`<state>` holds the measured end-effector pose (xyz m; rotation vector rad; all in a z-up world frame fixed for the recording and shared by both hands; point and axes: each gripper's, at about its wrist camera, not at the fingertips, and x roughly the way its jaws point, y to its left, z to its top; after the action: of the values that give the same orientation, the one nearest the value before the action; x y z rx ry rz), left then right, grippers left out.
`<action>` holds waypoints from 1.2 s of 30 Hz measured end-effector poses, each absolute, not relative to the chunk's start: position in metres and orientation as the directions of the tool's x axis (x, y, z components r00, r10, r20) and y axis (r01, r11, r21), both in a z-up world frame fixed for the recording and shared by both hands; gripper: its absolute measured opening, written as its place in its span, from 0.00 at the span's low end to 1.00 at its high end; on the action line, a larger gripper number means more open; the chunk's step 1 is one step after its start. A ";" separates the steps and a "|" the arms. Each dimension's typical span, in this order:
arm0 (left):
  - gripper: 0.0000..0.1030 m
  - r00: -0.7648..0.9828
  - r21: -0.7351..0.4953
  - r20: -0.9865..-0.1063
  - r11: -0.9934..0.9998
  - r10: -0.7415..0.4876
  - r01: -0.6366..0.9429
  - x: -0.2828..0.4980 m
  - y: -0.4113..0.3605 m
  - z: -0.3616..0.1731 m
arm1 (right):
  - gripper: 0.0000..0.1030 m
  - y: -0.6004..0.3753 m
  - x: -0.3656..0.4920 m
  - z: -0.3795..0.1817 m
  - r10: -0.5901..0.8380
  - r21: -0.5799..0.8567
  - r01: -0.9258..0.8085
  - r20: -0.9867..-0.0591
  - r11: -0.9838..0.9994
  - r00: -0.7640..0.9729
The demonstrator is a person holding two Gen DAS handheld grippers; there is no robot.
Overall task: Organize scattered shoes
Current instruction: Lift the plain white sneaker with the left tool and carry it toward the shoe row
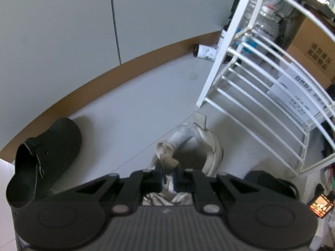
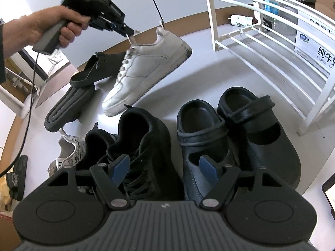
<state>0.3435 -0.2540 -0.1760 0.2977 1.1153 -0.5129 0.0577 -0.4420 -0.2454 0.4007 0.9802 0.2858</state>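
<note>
My left gripper (image 2: 130, 33), held by a hand, is shut on the tongue of a white sneaker (image 2: 142, 67). The sneaker hangs toe-down, its toe close to the floor. In the left wrist view the sneaker (image 1: 209, 144) dangles below the closed left gripper (image 1: 168, 179). My right gripper (image 2: 165, 165) stands open above a pair of black lace-up sneakers (image 2: 142, 146) and two dark blue clogs (image 2: 261, 136), with nothing between its pads. A black mule (image 2: 83, 90) lies on its side behind the white sneaker, and it also shows as the black mule (image 1: 48, 152) in the left wrist view.
A white wire shoe rack (image 2: 272, 41) stands at the right by the wall, also seen as the rack (image 1: 261, 96). A patterned sneaker (image 2: 69, 152) and a black slipper (image 2: 16, 179) lie at the left. A small bottle (image 2: 240, 19) lies by the skirting, and boxes (image 1: 314, 48) stand behind the rack.
</note>
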 end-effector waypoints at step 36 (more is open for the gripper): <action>0.08 0.550 -0.023 -0.818 0.965 -0.168 0.260 0.152 0.019 0.029 | 0.83 -0.352 0.001 0.005 0.385 0.201 -0.346 -0.676 0.917 0.628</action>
<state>0.1520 0.0195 0.0293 0.1047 0.9565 -0.2534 0.0014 -0.3524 0.0052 0.0529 0.7876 0.4192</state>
